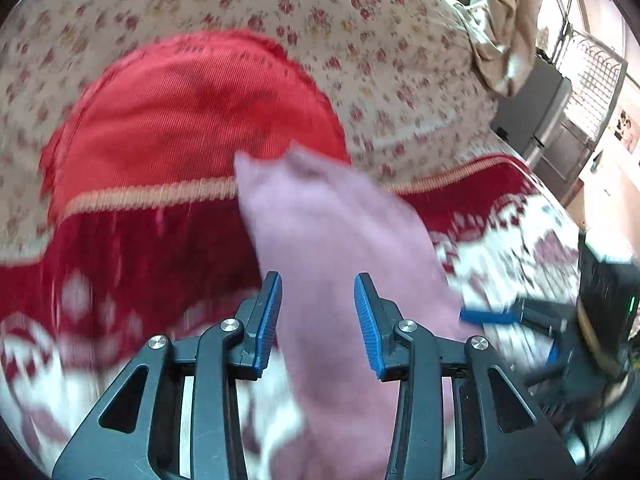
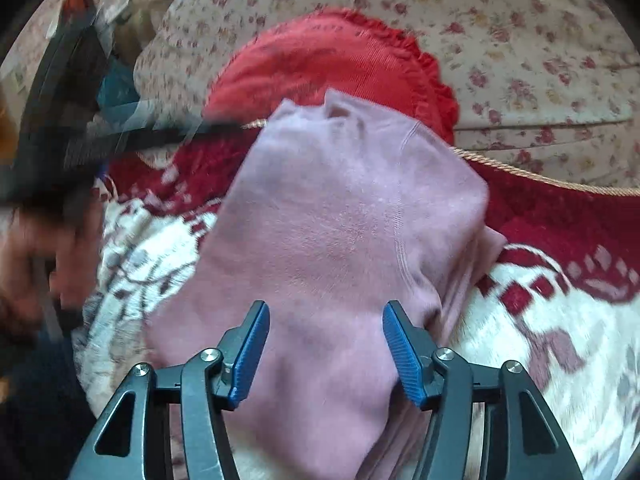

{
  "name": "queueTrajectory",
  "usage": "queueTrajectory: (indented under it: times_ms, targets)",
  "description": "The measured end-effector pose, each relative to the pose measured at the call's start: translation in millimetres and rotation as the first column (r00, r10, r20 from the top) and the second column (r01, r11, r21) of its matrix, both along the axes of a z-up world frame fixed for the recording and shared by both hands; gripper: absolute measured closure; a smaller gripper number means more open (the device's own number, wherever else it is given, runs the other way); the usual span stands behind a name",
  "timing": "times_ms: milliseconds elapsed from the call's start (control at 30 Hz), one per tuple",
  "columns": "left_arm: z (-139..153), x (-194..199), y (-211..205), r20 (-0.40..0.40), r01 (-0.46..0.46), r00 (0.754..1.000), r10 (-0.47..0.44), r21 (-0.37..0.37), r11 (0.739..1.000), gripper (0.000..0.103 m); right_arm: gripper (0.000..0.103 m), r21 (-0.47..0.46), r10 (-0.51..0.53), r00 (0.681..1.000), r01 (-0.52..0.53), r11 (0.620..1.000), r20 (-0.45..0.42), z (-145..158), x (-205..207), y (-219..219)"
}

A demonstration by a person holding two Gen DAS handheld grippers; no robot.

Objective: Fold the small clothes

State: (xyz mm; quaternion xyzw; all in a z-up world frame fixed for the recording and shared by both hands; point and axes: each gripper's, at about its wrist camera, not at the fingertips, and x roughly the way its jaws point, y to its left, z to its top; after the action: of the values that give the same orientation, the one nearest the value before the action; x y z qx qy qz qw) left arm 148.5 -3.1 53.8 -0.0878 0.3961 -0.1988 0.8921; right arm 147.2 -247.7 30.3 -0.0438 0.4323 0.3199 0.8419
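- Left gripper (image 1: 318, 320) jaws wide, gripping nothing, pink garment (image 1: 340, 248) below the gap.
- Right gripper (image 2: 326, 350) jaws wide, over same pink garment (image 2: 340, 220).
- Garment on red-white blanket (image 2: 560, 320); red cushion (image 1: 180, 112) behind.

Folded mauve garment (image 2: 340, 220) on bedspread (image 2: 560, 340)

The left gripper (image 1: 318, 320) has its blue-padded fingers (image 1: 267, 320) spread apart, nothing pinched between them; the right gripper (image 2: 326, 354) likewise holds its fingers (image 2: 404, 354) wide; in the right wrist view the left gripper appears as a dark motion-blurred shape at the left edge, with the person's left hand (image 2: 36, 260) blurred below it.
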Motion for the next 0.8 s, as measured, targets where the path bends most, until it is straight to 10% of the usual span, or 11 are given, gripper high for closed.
queueTrajectory:
  times_ms: [233, 500, 800]
  targets:
    - [-34, -61, -16, -0.04, 0.059, 0.997, -0.062, -0.076, 0.995, 0.066, 0.055, -0.1, 0.023, 0.997, -0.029, 0.995, -0.067, -30, -38, -4]
    - [-28, -59, -14, -0.129, 0.001, 0.992, -0.011, -0.078, 0.997, 0.066, 0.055, 0.076, -0.05, 0.996, 0.056, 0.996, -0.075, -12, -39, -33]
    - [5, -4, 20, -0.082, -0.128, 0.99, 0.117, -0.157, 0.979, 0.038, 0.054, 0.337, -0.38, 0.889, 0.45, 0.827, -0.254, -24, -1, -112]
